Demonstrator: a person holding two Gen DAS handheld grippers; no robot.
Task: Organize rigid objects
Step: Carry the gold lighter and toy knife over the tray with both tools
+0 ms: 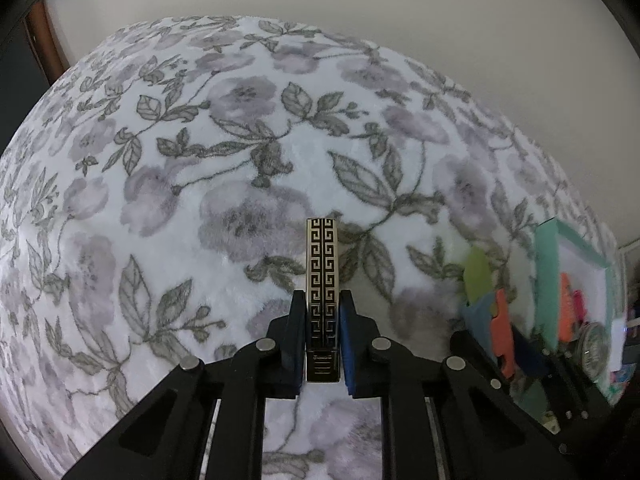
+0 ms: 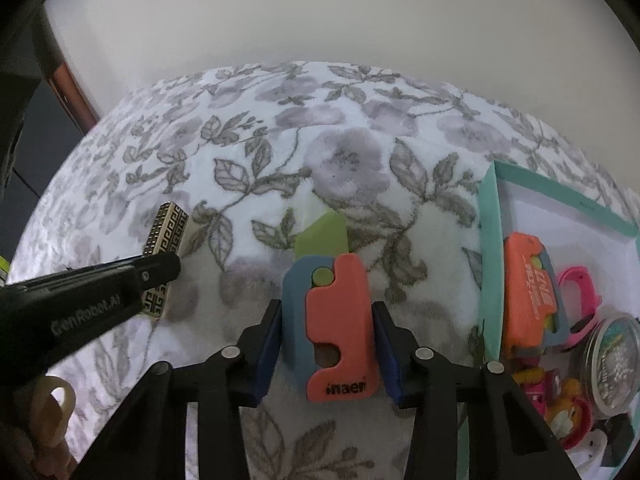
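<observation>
Gold-patterned lighter (image 1: 322, 300) sits clamped in the left claw (image 1: 322, 312) above a floral blanket (image 1: 200, 160); the right claw (image 2: 326, 332) brackets an orange-and-blue toy (image 2: 336, 332), contact unclear.

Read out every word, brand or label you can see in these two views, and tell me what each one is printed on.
"GenRobot.AI": raised letters on the black left gripper arm.
"inaer": black print, last letter unclear, on the orange and blue plastic folding toy knife between the right gripper fingers.
White slanted lettering on the second orange toy knife in the teal cardboard box: too blurred.
Engraving on the base of the gold patterned metal lighter: too small.
</observation>
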